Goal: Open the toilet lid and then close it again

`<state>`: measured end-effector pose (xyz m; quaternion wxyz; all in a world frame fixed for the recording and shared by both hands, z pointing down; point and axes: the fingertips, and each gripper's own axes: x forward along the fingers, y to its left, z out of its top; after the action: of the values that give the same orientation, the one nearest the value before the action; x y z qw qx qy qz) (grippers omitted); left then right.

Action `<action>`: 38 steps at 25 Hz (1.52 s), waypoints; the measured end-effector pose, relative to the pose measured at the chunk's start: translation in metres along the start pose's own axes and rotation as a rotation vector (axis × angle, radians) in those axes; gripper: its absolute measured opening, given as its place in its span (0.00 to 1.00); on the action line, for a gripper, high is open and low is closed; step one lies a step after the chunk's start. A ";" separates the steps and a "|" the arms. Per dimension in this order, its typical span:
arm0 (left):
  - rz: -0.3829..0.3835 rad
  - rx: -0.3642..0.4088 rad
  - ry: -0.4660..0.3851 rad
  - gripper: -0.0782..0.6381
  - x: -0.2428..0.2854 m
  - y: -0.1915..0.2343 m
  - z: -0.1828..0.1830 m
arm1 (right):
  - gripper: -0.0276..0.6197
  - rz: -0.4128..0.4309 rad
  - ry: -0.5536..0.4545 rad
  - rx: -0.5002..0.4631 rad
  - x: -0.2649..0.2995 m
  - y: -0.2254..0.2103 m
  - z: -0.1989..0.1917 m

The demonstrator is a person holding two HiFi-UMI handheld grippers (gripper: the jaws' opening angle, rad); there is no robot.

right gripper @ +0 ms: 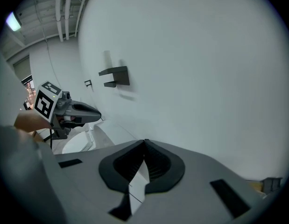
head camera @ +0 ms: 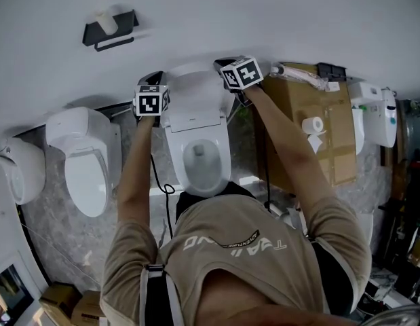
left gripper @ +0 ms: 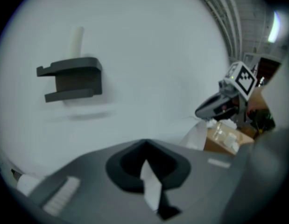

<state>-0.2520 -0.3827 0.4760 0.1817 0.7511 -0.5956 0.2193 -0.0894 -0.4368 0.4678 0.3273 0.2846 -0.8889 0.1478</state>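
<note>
Toilet lid (head camera: 193, 100) stands raised against the wall. My left gripper (left gripper: 148, 174) and right gripper (right gripper: 142, 171) flank its top corners, jaws together, gripping nothing. I judge the lid stiff, slick and light: hook the top edge, lower gently.

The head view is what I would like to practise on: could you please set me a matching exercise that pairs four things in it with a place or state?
Things:
A. black wall shelf
B. brown cardboard box
C. white lid of the middle white toilet
D. second white toilet

Places or states:
1. right of the middle toilet
2. raised
3. left of the middle toilet
4. fixed to the wall, up and to the left

Pairs: A-4, B-1, C-2, D-3.
</note>
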 end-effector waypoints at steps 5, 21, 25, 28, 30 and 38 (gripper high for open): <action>-0.015 -0.002 0.015 0.12 0.008 -0.002 -0.002 | 0.06 0.001 0.025 -0.009 0.006 -0.003 -0.003; -0.063 -0.030 0.013 0.12 0.005 -0.005 -0.005 | 0.06 0.013 0.089 -0.024 -0.002 0.003 -0.008; -0.064 -0.015 0.019 0.12 0.000 -0.009 -0.009 | 0.06 0.008 0.093 -0.031 -0.008 0.008 -0.013; -0.065 -0.009 0.018 0.12 -0.005 -0.014 -0.011 | 0.06 0.013 0.098 -0.023 -0.012 0.011 -0.018; -0.068 -0.005 0.018 0.12 -0.010 -0.017 -0.013 | 0.06 0.019 0.102 -0.021 -0.016 0.015 -0.021; -0.070 0.007 0.008 0.12 -0.036 -0.033 -0.027 | 0.06 0.043 0.095 -0.003 -0.036 0.035 -0.039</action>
<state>-0.2298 -0.3314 0.4783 0.1887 0.7713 -0.5675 0.2179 -0.0682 -0.3767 0.4702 0.3662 0.2575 -0.8785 0.1666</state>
